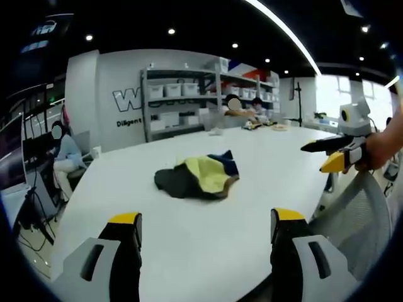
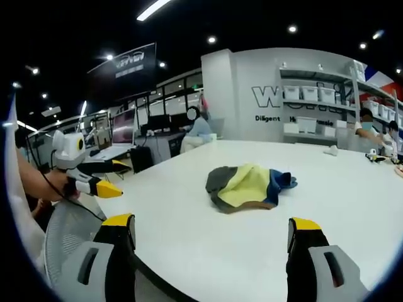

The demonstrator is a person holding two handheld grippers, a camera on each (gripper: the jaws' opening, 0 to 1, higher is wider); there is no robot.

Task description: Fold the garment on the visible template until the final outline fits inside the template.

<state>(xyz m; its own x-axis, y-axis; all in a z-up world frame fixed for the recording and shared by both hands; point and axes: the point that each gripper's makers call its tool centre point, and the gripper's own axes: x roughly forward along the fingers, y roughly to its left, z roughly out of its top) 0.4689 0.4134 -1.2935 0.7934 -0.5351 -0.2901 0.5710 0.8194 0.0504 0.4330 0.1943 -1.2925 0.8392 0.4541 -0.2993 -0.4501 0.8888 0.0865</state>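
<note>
Your left tool (image 1: pixel 204 228) & right tool (image 2: pixel 211 231): both spread wide, holding nothing, above the near edge of the white worktop (image 2: pixel 352 201). Garment (image 1: pixel 198 176) lies crumpled mid-worktop, well apart from both tools. Grey mesh chair (image 1: pixel 352 204) beside the edge.

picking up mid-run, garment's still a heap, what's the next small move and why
Probably bring both claws in over the table to the garment. It lies crumpled mid-table; the left claw and right claw are open, empty and short of it. I can't make out a template, so spreading it flat likely comes first.
</note>
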